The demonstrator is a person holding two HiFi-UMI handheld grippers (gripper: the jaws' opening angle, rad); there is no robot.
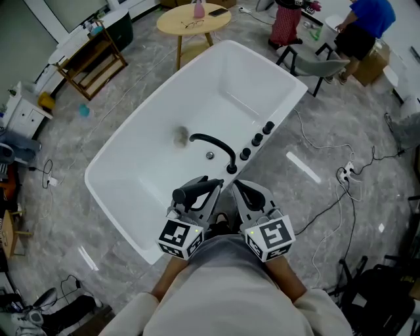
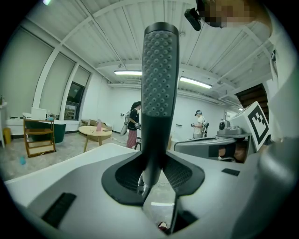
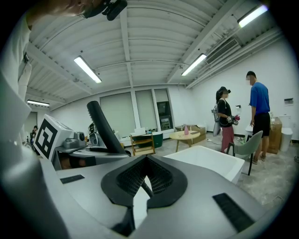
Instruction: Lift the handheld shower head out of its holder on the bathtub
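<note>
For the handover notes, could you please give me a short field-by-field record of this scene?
Setting: white bathtub on a grey floor
Fittings: black faucet and three black knobs on the tub's rim
Shower head: black, studded face, in the air over the tub's near rim
Left gripper: closed on the shower head's handle
Right gripper: beside the left, jaws close together, nothing clearly held
Holder: cannot be picked out
Background: round wooden table, two people standing

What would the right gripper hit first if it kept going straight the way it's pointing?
Most likely the black faucet spout on the bathtub rim, just beyond the right gripper. Height is hard to judge, so it might pass above it over the basin.
</note>
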